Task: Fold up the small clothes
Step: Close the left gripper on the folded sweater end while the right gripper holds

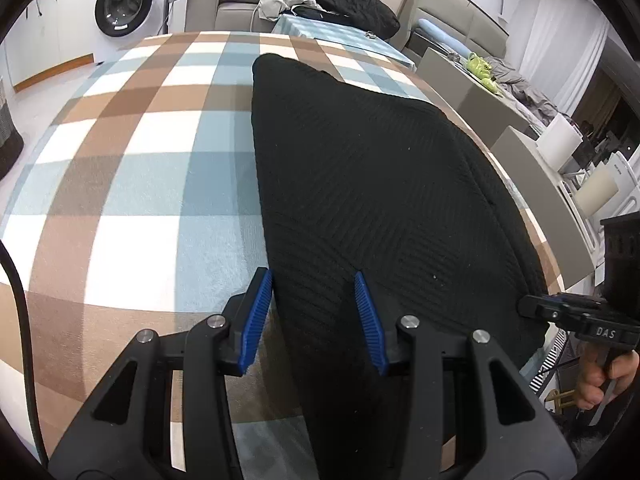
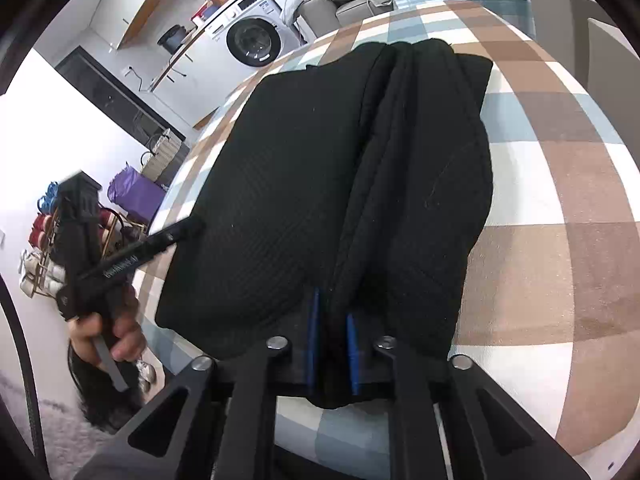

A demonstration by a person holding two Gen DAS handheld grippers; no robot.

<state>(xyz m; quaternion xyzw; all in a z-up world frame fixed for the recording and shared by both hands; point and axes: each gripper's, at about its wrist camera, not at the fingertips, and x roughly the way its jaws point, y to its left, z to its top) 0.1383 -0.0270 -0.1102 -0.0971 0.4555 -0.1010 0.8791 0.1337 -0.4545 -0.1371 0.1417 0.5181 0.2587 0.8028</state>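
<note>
Garment: black ribbed garment [image 1: 372, 184] lay folded on the plaid blanket [image 1: 132, 184]; I saw it reach forward from both claws across the checks.
Left claw: left gripper [image 1: 314, 312] was spread wide, blue pads [image 1: 256, 316] apart, with nothing pinched. I saw its left pad over the cloth's left edge and its right pad over the dark fabric; whether either touched, I could not tell.
Right claw: right gripper [image 2: 331, 336] was clamped on a raised ridge of the garment [image 2: 320, 184], blue pads nearly together with fabric bunched between them.
Fold: from the right claw I saw a crease run straight ahead, a smooth panel to its left and layered edges to its right.
Other claw seen: from the right wrist view, the left gripper's fingers [image 2: 160, 240] reached the cloth's left edge, hand [image 2: 108, 336] on its handle.
Blanket: brown, blue and white squares lay right of the right claw.
Background: washing machine [image 1: 124, 0] stood far ahead-left of the left claw.
</note>
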